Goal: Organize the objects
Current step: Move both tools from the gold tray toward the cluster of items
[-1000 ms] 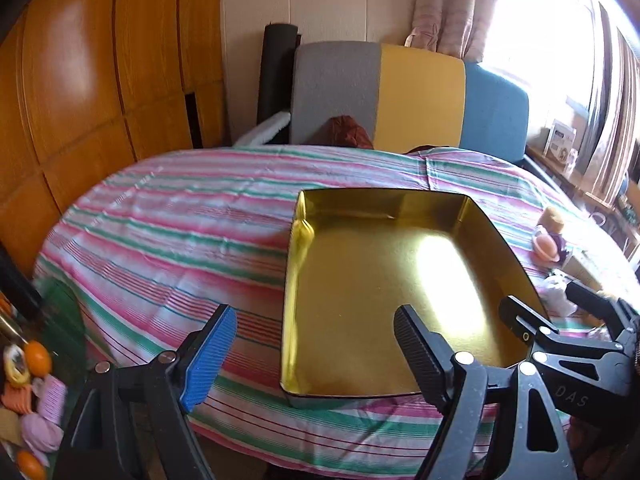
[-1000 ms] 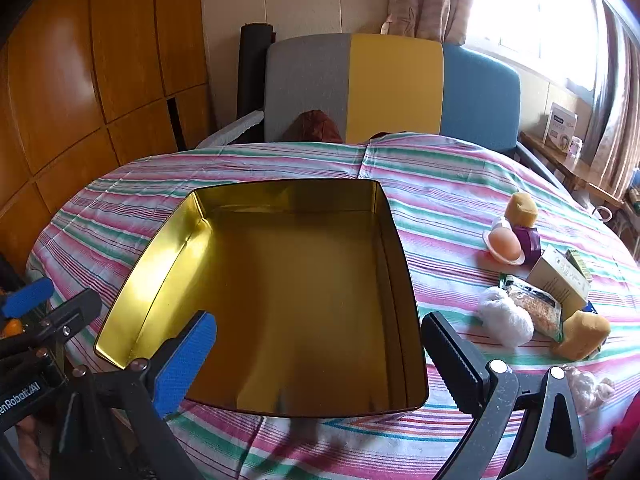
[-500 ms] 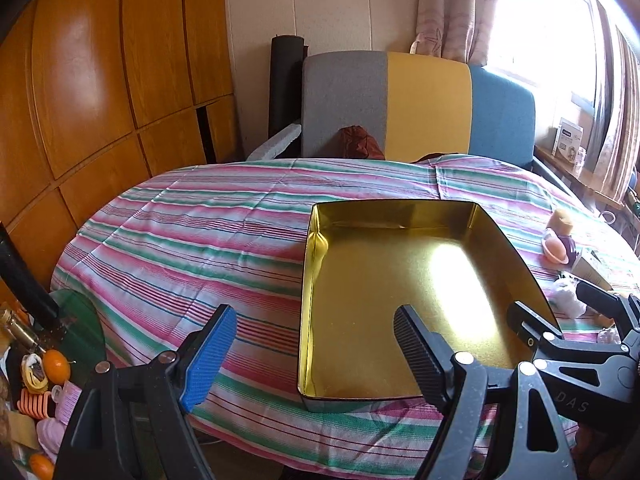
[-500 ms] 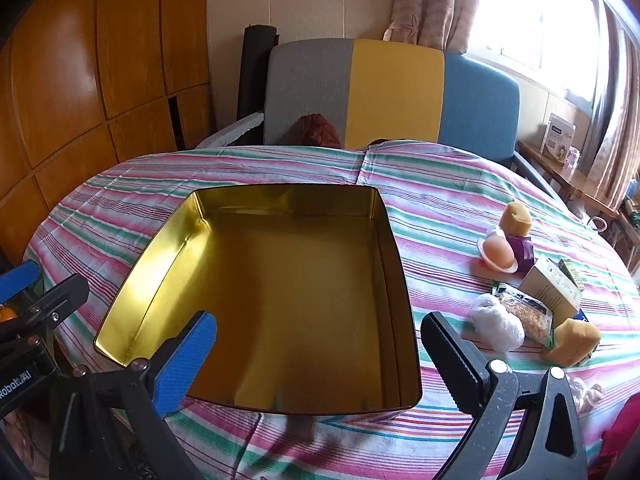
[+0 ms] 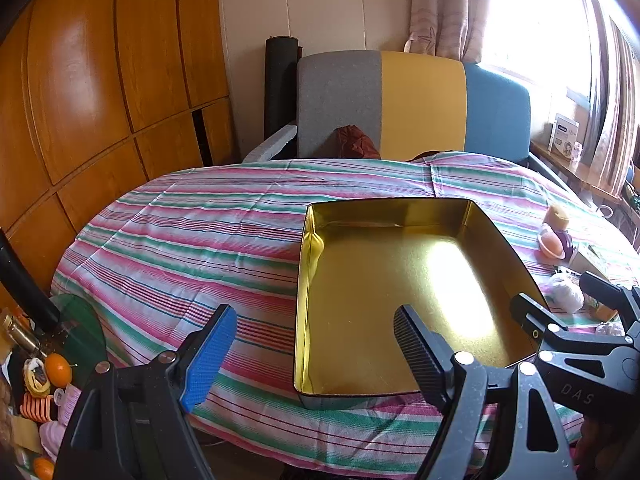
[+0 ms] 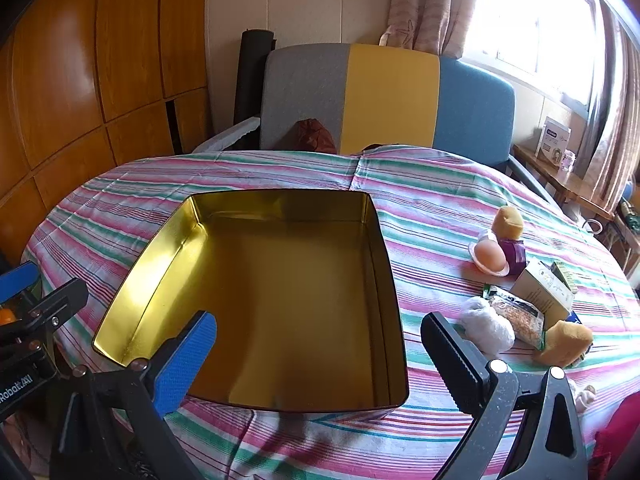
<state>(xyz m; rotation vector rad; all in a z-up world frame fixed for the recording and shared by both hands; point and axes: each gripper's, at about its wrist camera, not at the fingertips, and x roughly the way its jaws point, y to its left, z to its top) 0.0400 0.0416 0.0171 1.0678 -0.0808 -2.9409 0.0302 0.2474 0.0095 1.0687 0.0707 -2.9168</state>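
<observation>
An empty gold tin tray (image 6: 384, 256) (image 5: 308, 280) lies on the striped tablecloth. To its right sits a cluster of small things: a white plastic-wrapped bundle (image 6: 486, 326), a grain packet (image 6: 518, 316), a small carton (image 6: 544, 290), a yellow sponge (image 6: 566, 342), an egg-shaped toy on a dish (image 6: 490, 256), a purple cup (image 6: 516, 254) and a tan piece (image 6: 507, 222). My right gripper (image 6: 316, 354) hangs open over the tray's near edge, holding nothing. My left gripper (image 5: 314, 350) is open above the tray's left wall, also holding nothing.
A grey, yellow and blue chair (image 6: 384, 96) stands behind the table, with a brown bag (image 6: 314, 136) on its seat. Wooden panelling (image 5: 100, 80) fills the left wall. Oranges and clutter (image 5: 44, 372) lie on a low surface at left. A window ledge with a box (image 6: 554, 142) is at right.
Both grippers have drawn back and risen slightly, so the tray looks smaller and farther off. Both stay open and hold nothing.
</observation>
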